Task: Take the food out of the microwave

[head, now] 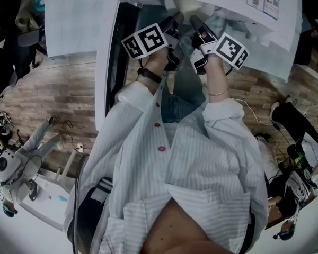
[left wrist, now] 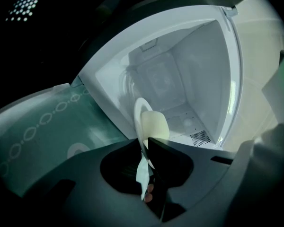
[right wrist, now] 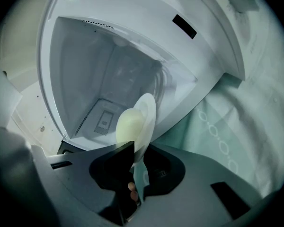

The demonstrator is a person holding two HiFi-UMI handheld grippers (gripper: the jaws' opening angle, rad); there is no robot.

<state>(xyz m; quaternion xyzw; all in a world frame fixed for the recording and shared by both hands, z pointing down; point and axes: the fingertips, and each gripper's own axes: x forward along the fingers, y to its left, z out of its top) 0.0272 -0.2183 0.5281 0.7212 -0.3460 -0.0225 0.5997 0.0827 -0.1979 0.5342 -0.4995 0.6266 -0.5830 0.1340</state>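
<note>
One white microwave here, its door swung wide to the left in the head view. The cavity's white walls stand well apart from the load on every side, so we've got plenty of room to move.

The one round white plate is right at the open front of the cavity. We can't tell if it's fully past the sill. One pale yellowish rounded lump of food sits on it.

Both gripper views catch the plate edge-on, running away from the jaws towards the cavity. The food bulges off one face, its longer side lying along the plate.

Two grippers: the left gripper and the right gripper are each pinched onto the plate's rim, close together in the head view.

A pale green tablecloth with ring chains shows just outside the opening.
</note>
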